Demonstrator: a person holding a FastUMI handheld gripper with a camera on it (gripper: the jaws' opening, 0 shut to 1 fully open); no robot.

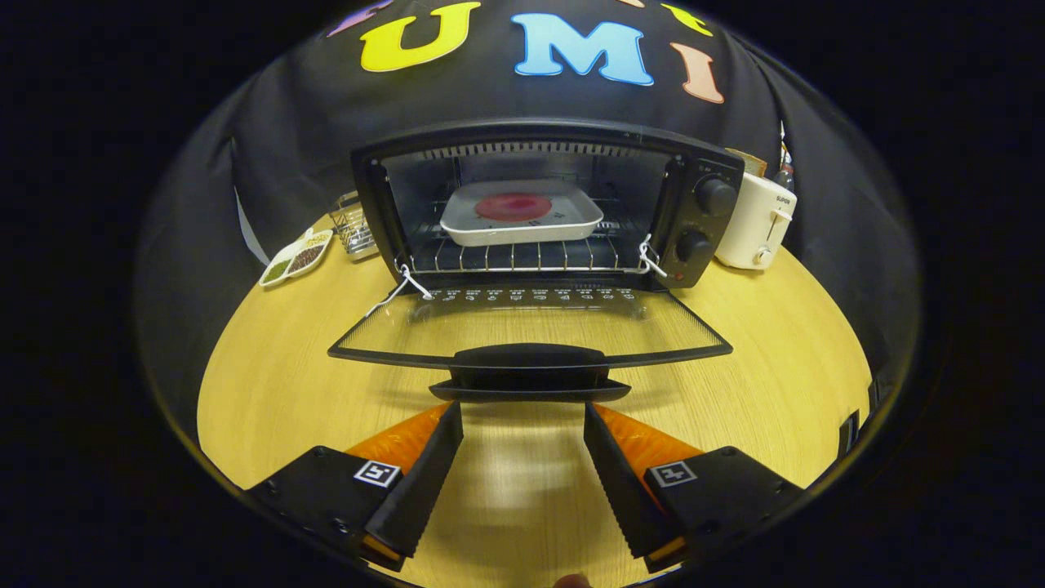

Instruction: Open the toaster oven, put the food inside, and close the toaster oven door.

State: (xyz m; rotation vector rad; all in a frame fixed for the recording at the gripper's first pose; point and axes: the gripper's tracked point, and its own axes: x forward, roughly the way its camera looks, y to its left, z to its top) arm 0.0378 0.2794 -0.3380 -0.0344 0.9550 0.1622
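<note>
The gripper (522, 408) sits low over the wooden table (269, 392), its two fingers spread apart with nothing between them but bare tabletop; it holds nothing. The fingertips lie just short of the door handle (529, 359) of the toaster oven (539, 204), one tip below each end of the handle, and contact with the handle cannot be confirmed. Each finger carries a small square black-and-white marker on its base. The glass door (531, 322) is fully lowered, lying roughly level toward the gripper, with a row of small printed symbols along its hinge edge; these are too small to read. Thin white cords run from each side of the oven opening to the door. Inside the oven, a white square dish (469, 229) rests on the wire rack (522, 257), and a round red piece of food (513, 207) lies in the dish. Two dark knobs (715, 196) sit one above the other on the oven's right-hand panel. To the right of the oven stands a cream toaster (755, 224), close beside it; it bears a small brand mark that appears to read "SUPOR". To the left of the oven are a wire holder (355, 229) and a divided white tray of seeds (295, 257).
</note>
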